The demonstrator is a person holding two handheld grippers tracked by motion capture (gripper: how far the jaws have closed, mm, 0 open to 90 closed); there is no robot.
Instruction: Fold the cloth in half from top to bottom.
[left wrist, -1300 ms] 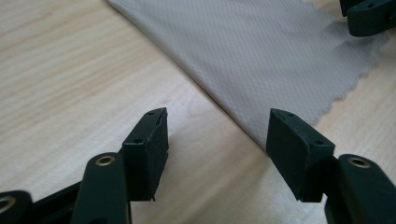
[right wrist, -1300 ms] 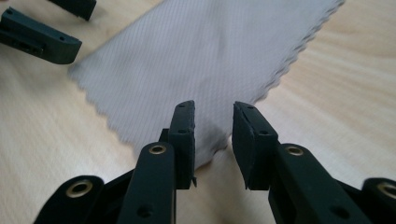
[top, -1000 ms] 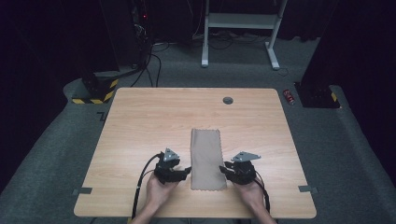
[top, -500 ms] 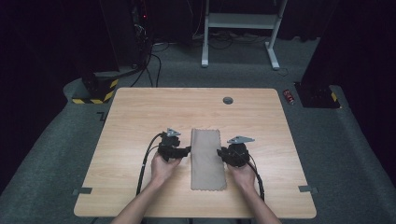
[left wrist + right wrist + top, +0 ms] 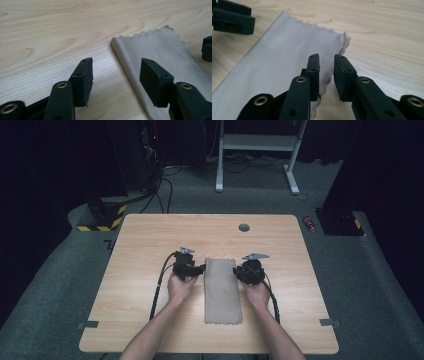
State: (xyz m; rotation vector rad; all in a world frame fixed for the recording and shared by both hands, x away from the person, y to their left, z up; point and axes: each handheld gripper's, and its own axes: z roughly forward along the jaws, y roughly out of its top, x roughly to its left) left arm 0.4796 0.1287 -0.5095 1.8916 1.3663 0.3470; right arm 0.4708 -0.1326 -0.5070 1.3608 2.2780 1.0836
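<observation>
Both grippers are sitting farther up the bench [image 5: 150, 240] than before, flanking the cloth's [image 5: 222, 290] far end. Left gripper [image 5: 115, 82] jaws are closing, still wide, straddling its folded edge; right gripper [image 5: 327, 75] jaws are narrowing over the scalloped edge.

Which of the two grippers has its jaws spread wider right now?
The left gripper: a broad gap straddles the cloth's folded edge, while the right gripper's jaws stand narrowly apart at the zigzag edge.

Beige cloth [image 5: 222, 290], folded into a long narrow strip, lying flat on the table's near half. Long axis running away from the near edge; scalloped, pinked ends, finely textured weave.
</observation>
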